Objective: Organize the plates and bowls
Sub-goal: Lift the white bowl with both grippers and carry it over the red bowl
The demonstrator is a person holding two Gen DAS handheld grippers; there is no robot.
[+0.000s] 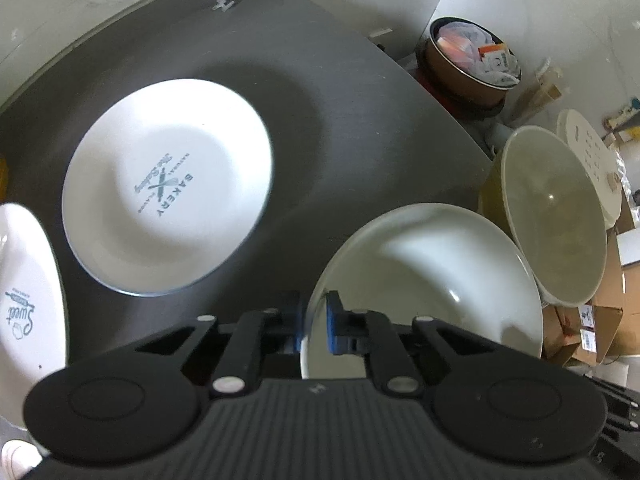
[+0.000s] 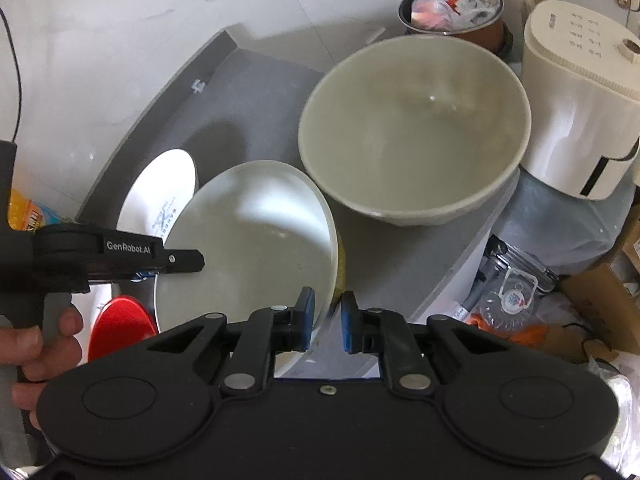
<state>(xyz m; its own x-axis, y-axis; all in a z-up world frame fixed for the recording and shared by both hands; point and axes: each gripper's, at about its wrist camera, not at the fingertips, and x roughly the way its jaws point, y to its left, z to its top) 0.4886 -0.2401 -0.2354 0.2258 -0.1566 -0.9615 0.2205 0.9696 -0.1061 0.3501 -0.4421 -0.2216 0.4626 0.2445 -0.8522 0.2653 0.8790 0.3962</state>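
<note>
A pale grey plate [image 1: 432, 280] sits tilted over the dark counter [image 1: 280, 60]. My left gripper [image 1: 316, 322] is shut on its near rim, a blue pad on each side. My right gripper [image 2: 328, 320] is shut on the opposite rim of the same grey plate [image 2: 248, 240]. The left gripper [image 2: 192, 262] shows side-on at that plate's left edge, held by a hand [image 2: 36, 344]. A large grey bowl [image 2: 412, 120] stands upright just behind the plate, also visible as the large bowl [image 1: 556, 216]. A white "BAKERY" plate [image 1: 168, 188] lies flat further left.
A second white plate [image 1: 28, 300] lies at the left edge. A red dish [image 2: 120, 328] sits below the counter edge. A cream appliance [image 2: 576, 108], a full bin [image 2: 452, 4] and cardboard boxes [image 1: 600, 320] crowd the right side.
</note>
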